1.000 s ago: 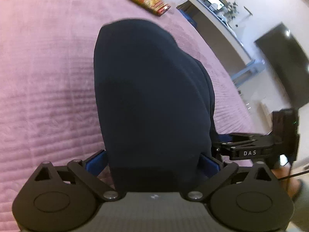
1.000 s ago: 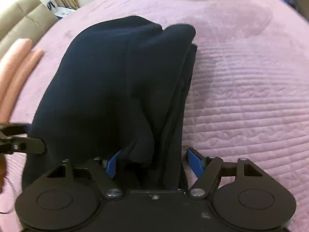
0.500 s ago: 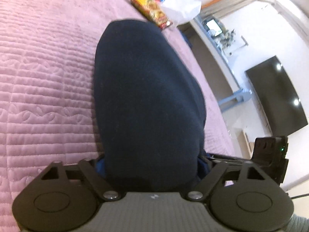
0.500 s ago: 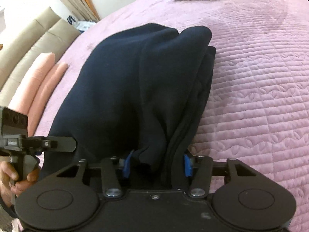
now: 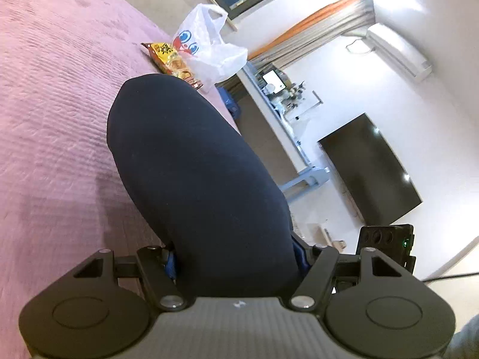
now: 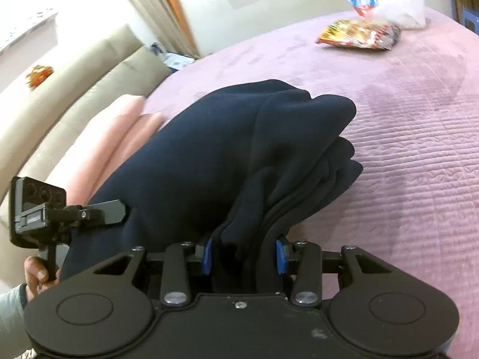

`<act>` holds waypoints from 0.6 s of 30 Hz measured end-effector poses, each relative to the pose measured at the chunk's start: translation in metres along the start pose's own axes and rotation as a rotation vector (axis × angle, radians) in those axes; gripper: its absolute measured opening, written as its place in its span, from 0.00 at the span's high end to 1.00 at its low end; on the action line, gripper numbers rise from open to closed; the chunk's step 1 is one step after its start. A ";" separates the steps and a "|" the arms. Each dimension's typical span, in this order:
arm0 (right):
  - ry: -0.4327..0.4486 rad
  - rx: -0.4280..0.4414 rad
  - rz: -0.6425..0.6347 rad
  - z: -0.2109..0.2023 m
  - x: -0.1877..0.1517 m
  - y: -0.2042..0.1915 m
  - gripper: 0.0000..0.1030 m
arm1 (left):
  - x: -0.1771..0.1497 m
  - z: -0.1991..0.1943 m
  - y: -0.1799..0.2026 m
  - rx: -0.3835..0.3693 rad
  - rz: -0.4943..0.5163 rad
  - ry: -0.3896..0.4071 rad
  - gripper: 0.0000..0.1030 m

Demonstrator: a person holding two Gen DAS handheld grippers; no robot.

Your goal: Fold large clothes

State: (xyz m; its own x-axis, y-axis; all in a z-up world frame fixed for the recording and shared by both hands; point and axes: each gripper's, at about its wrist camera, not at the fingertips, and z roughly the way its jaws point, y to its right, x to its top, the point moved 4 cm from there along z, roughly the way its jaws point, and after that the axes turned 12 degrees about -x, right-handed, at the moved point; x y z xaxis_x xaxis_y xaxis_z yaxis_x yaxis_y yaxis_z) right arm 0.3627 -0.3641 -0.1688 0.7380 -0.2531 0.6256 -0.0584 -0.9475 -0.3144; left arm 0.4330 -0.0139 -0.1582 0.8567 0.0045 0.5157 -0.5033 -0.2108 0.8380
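Observation:
A folded navy garment (image 5: pixel 197 173) is held up off the pink quilted bed (image 5: pixel 51 125). My left gripper (image 5: pixel 236 257) is shut on one end of its thick near edge; the blue pads are mostly hidden by cloth. My right gripper (image 6: pixel 244 254) is shut on the other end, where several stacked layers of the garment (image 6: pixel 227 155) bunch between the blue pads. The far end of the garment hangs toward the bed. The left gripper also shows at the left of the right wrist view (image 6: pixel 119 209).
A yellow-red snack packet (image 6: pixel 359 34) and a white plastic bag (image 5: pixel 206 51) lie at the far side of the bed. A pink folded blanket (image 6: pixel 98 137) and a beige sofa (image 6: pixel 60 89) lie to the left. A desk and a dark TV (image 5: pixel 368 164) stand off to the right.
Both grippers closed tighter on the garment's near edge and lifted it; both views tilted up, showing more of the room and the far side of the bed.

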 end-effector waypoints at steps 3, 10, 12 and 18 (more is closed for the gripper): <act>-0.006 0.011 -0.016 -0.036 -0.022 -0.030 0.52 | -0.023 -0.034 0.026 -0.013 -0.023 0.012 0.33; -0.085 0.015 -0.037 -0.060 -0.093 -0.074 0.52 | -0.095 -0.096 0.041 0.037 -0.068 -0.014 0.32; -0.106 -0.003 -0.049 -0.044 -0.123 -0.074 0.52 | -0.122 -0.104 0.019 0.097 -0.069 -0.019 0.31; -0.186 0.004 0.097 0.007 -0.195 -0.038 0.44 | -0.196 -0.120 -0.045 0.196 -0.140 0.061 0.23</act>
State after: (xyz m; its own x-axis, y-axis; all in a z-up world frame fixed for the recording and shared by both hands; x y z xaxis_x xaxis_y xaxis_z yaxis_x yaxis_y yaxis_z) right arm 0.2264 -0.2777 -0.2840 0.8402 -0.3026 0.4500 -0.1331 -0.9195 -0.3700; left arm 0.2739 0.1125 -0.2756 0.9051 0.1047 0.4121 -0.3440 -0.3894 0.8544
